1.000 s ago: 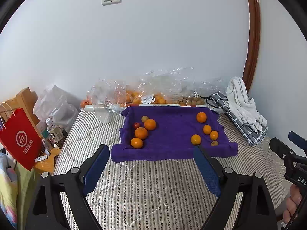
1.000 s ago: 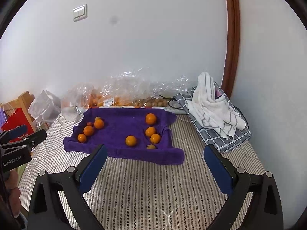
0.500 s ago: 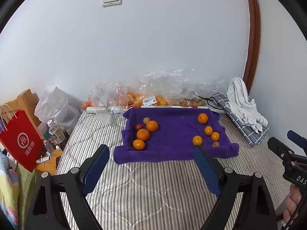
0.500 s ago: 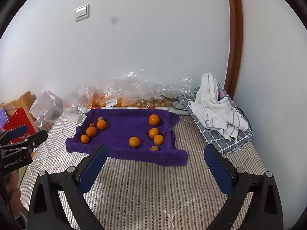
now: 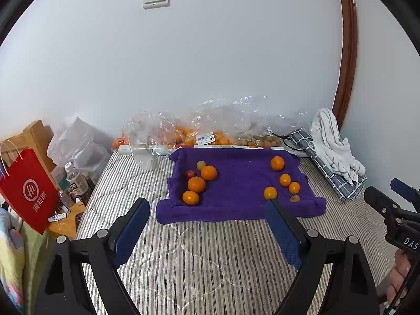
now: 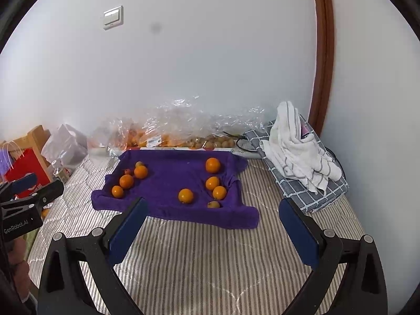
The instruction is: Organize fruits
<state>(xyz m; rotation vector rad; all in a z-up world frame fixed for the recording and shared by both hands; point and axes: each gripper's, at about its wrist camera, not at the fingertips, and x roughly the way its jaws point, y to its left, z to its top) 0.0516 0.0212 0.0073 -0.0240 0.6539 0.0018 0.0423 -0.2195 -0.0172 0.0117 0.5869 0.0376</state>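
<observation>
A purple towel [image 5: 241,181] [image 6: 170,181] lies spread on the striped bed. On its left side sit three oranges [image 5: 196,184] [image 6: 126,181], a small red fruit [image 5: 189,174] and a small greenish fruit [image 5: 201,165]. Several oranges [image 5: 284,179] [image 6: 212,183] and a small brownish fruit [image 5: 295,198] [image 6: 213,204] lie on its right side. My left gripper [image 5: 207,210] hovers open over the bed in front of the towel, empty. Just as wide open and empty, my right gripper [image 6: 214,210] hangs in front of the towel's right half.
Clear plastic bags of oranges and brown fruit [image 5: 210,134] [image 6: 178,134] line the wall behind the towel. A white towel on a grey checked cloth [image 5: 333,152] [image 6: 299,152] lies at the right. A red paper bag [image 5: 29,191] and bottles stand left of the bed.
Both views drifted very slightly; the towel and fruit sit a touch lower in frame than a second ago. No fruit has moved and both grippers stay open.
</observation>
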